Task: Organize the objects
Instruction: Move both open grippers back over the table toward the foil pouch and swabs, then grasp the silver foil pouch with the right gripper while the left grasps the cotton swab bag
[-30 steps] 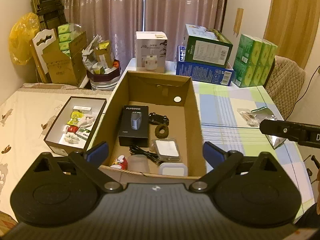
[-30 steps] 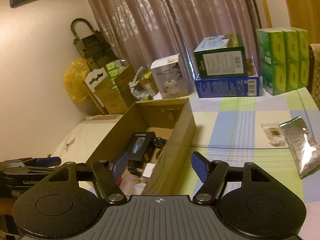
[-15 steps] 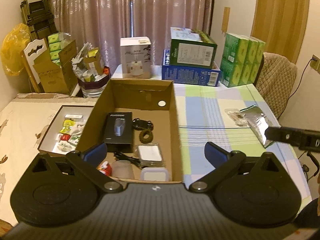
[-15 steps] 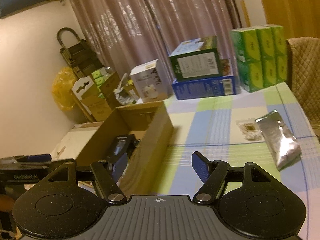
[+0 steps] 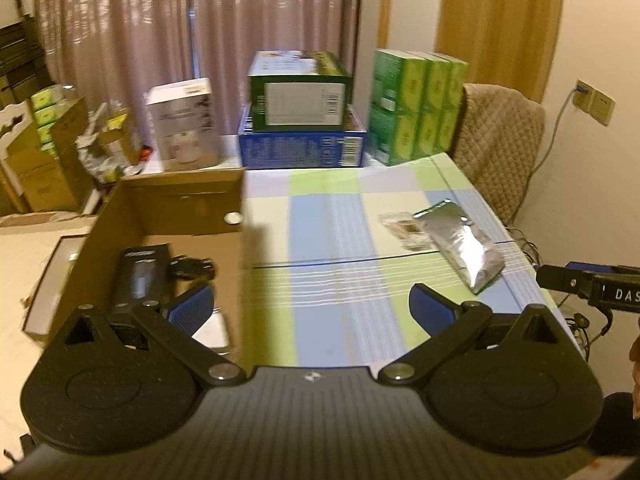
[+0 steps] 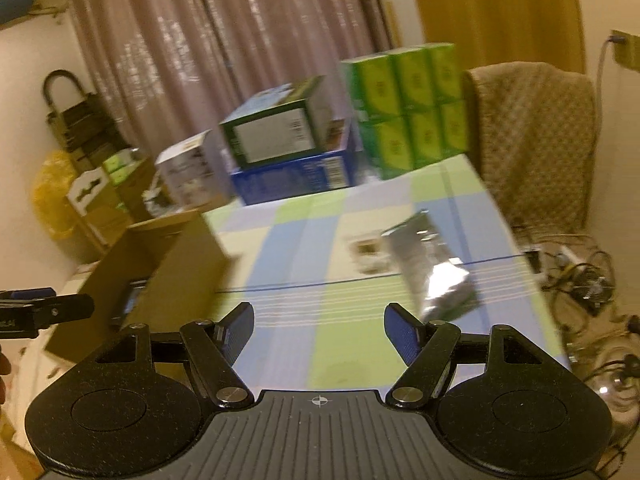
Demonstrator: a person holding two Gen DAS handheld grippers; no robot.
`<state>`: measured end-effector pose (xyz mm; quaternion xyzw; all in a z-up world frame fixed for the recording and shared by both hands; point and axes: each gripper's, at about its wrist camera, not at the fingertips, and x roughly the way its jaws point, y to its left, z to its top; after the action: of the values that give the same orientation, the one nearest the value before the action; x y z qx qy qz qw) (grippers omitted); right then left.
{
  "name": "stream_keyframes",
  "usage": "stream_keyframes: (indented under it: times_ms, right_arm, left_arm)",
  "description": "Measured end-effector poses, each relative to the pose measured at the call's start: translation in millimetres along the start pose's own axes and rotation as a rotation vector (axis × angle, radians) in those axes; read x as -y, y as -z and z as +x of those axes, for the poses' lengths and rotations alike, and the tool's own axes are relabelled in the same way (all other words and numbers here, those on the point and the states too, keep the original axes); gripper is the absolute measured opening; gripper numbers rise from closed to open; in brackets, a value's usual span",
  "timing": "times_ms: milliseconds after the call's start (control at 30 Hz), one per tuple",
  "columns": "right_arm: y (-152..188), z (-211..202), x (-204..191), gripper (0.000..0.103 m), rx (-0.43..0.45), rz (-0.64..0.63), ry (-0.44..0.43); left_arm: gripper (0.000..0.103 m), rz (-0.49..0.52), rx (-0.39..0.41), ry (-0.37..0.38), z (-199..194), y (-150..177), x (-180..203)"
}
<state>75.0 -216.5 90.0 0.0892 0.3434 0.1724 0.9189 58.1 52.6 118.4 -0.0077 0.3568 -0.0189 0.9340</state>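
**Both grippers open and empty over checked counter, foil pouch and box in view**

Left gripper [image 5: 312, 306]: jaws spread wide, nothing between the blue pads, held above the counter [image 5: 328, 232] with its checked green/blue/cream cloth. Right gripper [image 6: 319, 330]: also wide open, empty, above the same cloth; this view is motion-blurred.

Task items:
- Silver foil pouch [image 5: 460, 246] lies flat on the right side of the counter, near the right edge. In the right wrist view it sits just ahead of the right gripper's right finger, not touched.
- Small clear packet [image 5: 402, 228] lies just left of the pouch, touching or slightly overlapped by it; contents too blurred to tell.
- Open cardboard box [image 5: 120, 216] sits at the left of the counter. Inside: black product box [image 5: 140, 272], a dark small item [image 5: 192, 268] beside it, and a pale flat item partly hidden behind the left gripper's left finger.
- A shallow tray-like box [image 5: 44, 288] lies left of the cardboard box; contents not readable here.

Back of counter: green box [image 5: 300, 92] stacked on a blue box [image 5: 302, 148], white appliance box [image 5: 182, 124] to their left, a stack of green packs [image 5: 416, 106] to their right. A quilted chair back [image 5: 500, 136] stands past the right far corner. Curtains behind.

The right gripper's tip shows at the right edge of the left wrist view, and the left gripper's tip at the left edge of the right wrist view.
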Motion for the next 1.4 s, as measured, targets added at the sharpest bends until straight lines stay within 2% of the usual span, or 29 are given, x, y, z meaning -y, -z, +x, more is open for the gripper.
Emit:
stream_keyframes:
  times_ms: [200,500,800,1067,1333,1400]
  right_arm:
    - [-13,7,42,0.069,-0.004,-0.004,0.060]
    - [-32,60,77,0.069,-0.069,-0.146,0.087]
    - [-34,146,97,0.069,-0.205,-0.295,0.078]
    - [-35,212,108,0.069,-0.296,-0.348,0.068]
    - [-34,251,110,0.069,-0.370,-0.400,0.089]
    - [-32,257,111,0.065,-0.382,-0.407,0.086]
  left_arm:
    - [0.102,0.029,-0.008,0.047,38,-14,35]
    - [0.102,0.056,-0.011,0.050,105,-32,65]
    - [0.102,0.083,-0.067,0.048,182,-49,82]
    - [0.102,0.099,-0.142,0.064,236,-58,90]
    - [0.102,0.092,-0.165,0.086,268,-55,92]
    - [0.102,0.092,-0.176,0.083,277,-53,91]
